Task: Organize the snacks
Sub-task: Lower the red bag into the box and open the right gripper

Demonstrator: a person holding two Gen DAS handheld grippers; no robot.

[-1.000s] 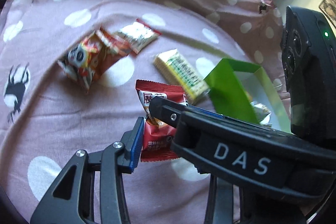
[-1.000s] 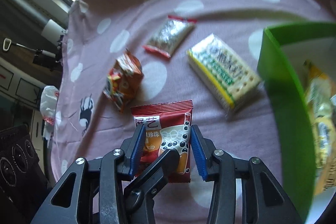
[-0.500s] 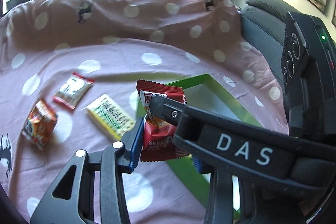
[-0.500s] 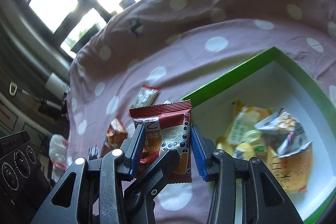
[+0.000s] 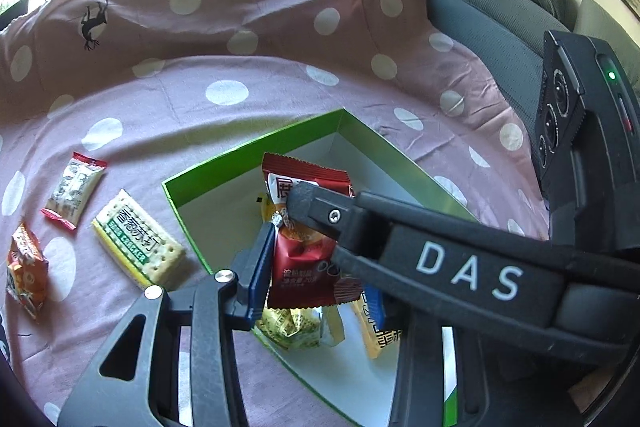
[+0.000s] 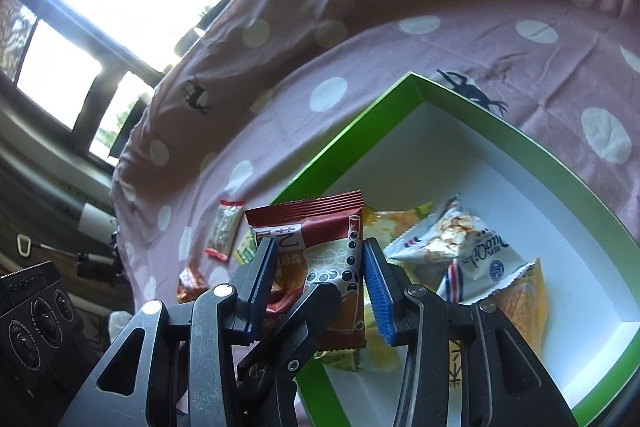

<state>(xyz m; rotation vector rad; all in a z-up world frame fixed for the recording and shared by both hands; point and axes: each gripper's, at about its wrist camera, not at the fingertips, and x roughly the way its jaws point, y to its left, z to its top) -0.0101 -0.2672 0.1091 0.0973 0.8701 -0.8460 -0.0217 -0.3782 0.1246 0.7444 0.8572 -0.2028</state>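
**Letting the red packet go into the box**

My right gripper pinches the red packet between its two blue pads and holds it upright. My left gripper has its fingers on either side of the same packet. Its near pad touches the edge, but the far pad is mostly hidden, so I cannot tell whether it really grips.

The packet hangs over the near corner of the green box, above the snacks already inside, such as the white packet. I think I should move a little more toward the free white floor, lower the packet, and then spread the fingers slowly so that it does not fall on the rim.

Farther away, on the dotted cloth, the cracker pack and two small packets wait.
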